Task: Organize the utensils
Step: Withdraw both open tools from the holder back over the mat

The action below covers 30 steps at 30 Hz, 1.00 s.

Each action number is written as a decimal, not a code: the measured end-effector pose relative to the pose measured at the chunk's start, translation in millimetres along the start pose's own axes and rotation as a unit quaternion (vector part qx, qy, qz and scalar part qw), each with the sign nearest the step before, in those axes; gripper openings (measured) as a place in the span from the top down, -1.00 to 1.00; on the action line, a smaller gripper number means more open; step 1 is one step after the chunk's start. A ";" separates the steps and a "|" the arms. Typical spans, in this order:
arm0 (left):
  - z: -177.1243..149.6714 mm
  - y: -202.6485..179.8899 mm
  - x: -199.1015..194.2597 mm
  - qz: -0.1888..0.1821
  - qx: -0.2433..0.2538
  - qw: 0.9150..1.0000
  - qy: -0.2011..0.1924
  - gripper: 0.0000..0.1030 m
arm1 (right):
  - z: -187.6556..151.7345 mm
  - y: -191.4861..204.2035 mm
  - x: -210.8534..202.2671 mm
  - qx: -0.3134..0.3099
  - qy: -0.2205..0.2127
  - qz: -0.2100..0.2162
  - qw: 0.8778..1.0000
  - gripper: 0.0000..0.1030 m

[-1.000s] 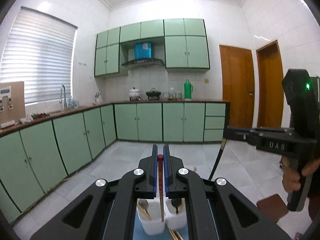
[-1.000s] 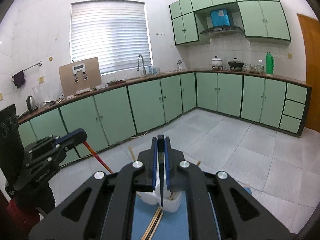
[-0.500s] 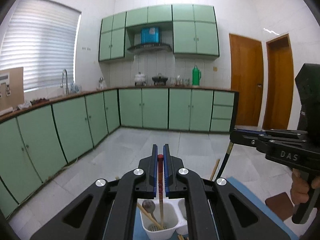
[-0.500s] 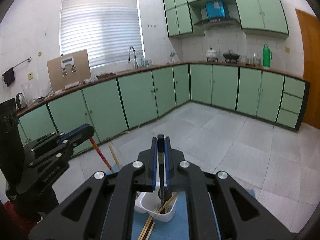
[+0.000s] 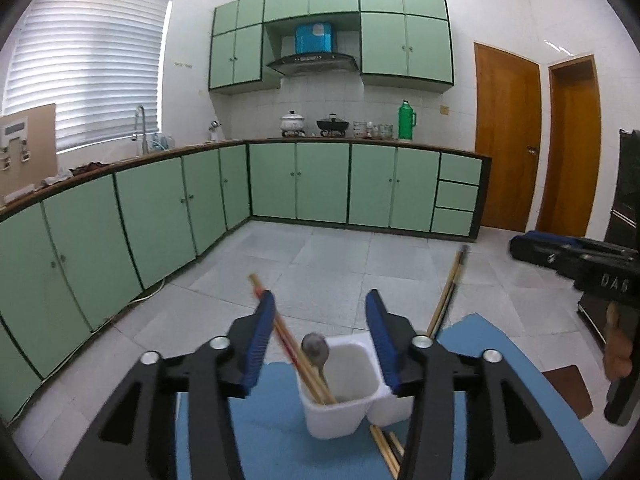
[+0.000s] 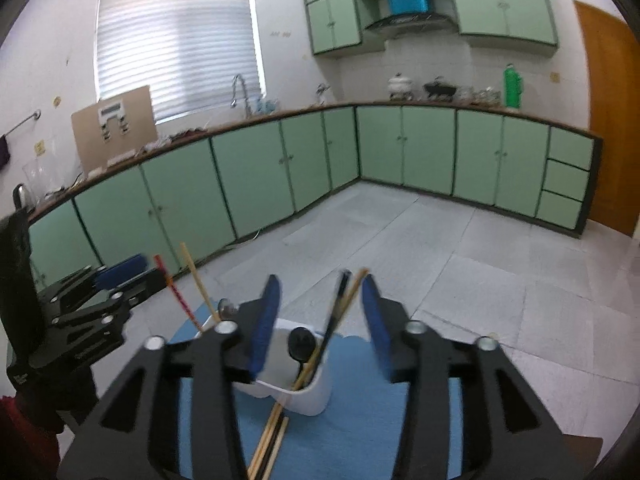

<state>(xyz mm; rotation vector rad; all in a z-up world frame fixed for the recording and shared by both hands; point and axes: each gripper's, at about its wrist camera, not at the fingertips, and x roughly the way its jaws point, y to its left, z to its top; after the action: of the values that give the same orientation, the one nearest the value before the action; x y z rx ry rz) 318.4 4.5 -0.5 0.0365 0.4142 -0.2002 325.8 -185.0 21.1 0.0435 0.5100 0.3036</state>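
A white two-compartment utensil holder (image 5: 340, 394) (image 6: 308, 398) stands on a blue mat (image 5: 256, 424) (image 6: 360, 412). My left gripper (image 5: 320, 304) hangs just above it, jaws opening. Red-banded wooden chopsticks (image 5: 286, 338) lean in the left compartment beside a metal spoon (image 5: 315, 350), against the left pad but not pinched. My right gripper (image 6: 320, 286) is also opening. Dark and wooden chopsticks (image 6: 340, 308) stand loose between its jaws in the right compartment, next to a black spoon (image 6: 301, 342). Each gripper shows in the other's view: right gripper (image 5: 580, 256), left gripper (image 6: 100, 292).
More loose chopsticks (image 6: 272, 436) (image 5: 384, 448) lie on the mat in front of the holder. A hand (image 5: 618, 344) grips the right tool's handle. A brown mat (image 5: 568, 388) lies on the tiled floor at the right. Green cabinets line the far walls.
Both grippers sank toward the holder while shut on a chopstick each. Their jaws have now parted, and the chopsticks stand in the holder's compartments.
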 end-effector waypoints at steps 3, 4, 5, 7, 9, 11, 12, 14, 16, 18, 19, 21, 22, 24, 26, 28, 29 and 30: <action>-12.6 -0.7 -19.7 0.002 -0.007 1.000 0.001 -0.23 | -13.2 -6.5 -20.9 0.006 -0.018 -0.015 1.000 -0.34; -20.6 -2.2 -27.6 0.003 -0.009 1.000 0.005 -0.32 | -21.0 -7.5 -29.9 0.011 -0.024 -0.021 0.999 -0.49; -26.6 -4.5 -33.2 0.005 -0.010 1.000 0.008 -0.36 | -26.2 -8.8 -34.5 0.014 -0.027 -0.025 0.999 -0.57; -43.0 -8.4 -42.8 0.001 -0.014 1.000 0.020 -0.49 | -44.9 -9.5 -46.6 0.019 -0.027 -0.032 0.999 -0.76; -59.2 -12.6 -50.0 0.000 -0.020 0.999 0.034 -0.55 | -63.4 -9.0 -54.3 0.023 -0.021 -0.040 0.999 -0.80; -75.2 -14.6 -53.9 0.001 -0.025 0.998 0.049 -0.57 | -85.7 -8.7 -59.1 0.026 -0.005 -0.045 0.999 -0.85; -84.2 -15.5 -56.0 0.003 -0.027 0.998 0.057 -0.59 | -95.2 -7.7 -60.3 0.027 0.003 -0.049 0.998 -0.86; -103.1 -19.0 -58.8 0.009 -0.025 0.997 0.072 -0.60 | -114.4 -4.6 -60.9 0.024 0.019 -0.055 0.998 -0.86; -121.9 -21.6 -60.2 0.013 -0.024 0.995 0.091 -0.60 | -132.7 -1.3 -60.7 0.021 0.035 -0.062 0.997 -0.86; -135.7 -21.6 -61.3 0.016 -0.026 0.994 0.103 -0.61 | -149.8 1.8 -60.3 0.021 0.049 -0.066 0.996 -0.86; -145.8 -21.3 -61.1 0.015 -0.032 0.993 0.115 -0.61 | -157.2 3.5 -60.5 0.024 0.054 -0.067 0.996 -0.86; -159.2 -20.0 -61.0 0.014 -0.043 0.990 0.133 -0.61 | -174.1 6.9 -59.7 0.038 0.065 -0.064 0.995 -0.86; -165.9 -20.1 -60.7 0.014 -0.047 0.989 0.141 -0.60 | -181.0 9.3 -59.5 0.041 0.070 -0.062 0.995 -0.86; -180.7 -21.0 -61.2 0.017 -0.049 0.986 0.160 -0.60 | -196.0 12.8 -58.9 0.045 0.083 -0.064 0.993 -0.86; -192.9 -20.6 -61.8 0.020 -0.049 0.983 0.174 -0.61 | -209.9 17.8 -58.4 0.046 0.098 -0.059 0.992 -0.86; -200.1 -21.7 -61.5 0.023 -0.046 0.981 0.187 -0.61 | -224.2 25.6 -58.6 0.043 0.111 -0.056 0.991 -0.86; -203.8 -22.0 -60.7 0.025 -0.042 0.980 0.195 -0.61 | -229.6 28.0 -58.8 0.042 0.115 -0.055 0.991 -0.86; -208.0 -21.7 -59.5 0.027 -0.039 0.978 0.201 -0.61 | -234.9 30.7 -59.1 0.043 0.122 -0.052 0.990 -0.86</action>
<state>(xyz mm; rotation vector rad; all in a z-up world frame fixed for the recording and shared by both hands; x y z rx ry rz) 178.3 10.1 -166.7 0.0111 0.8231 -0.1214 154.0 -181.2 -152.4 0.0635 0.7647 0.1854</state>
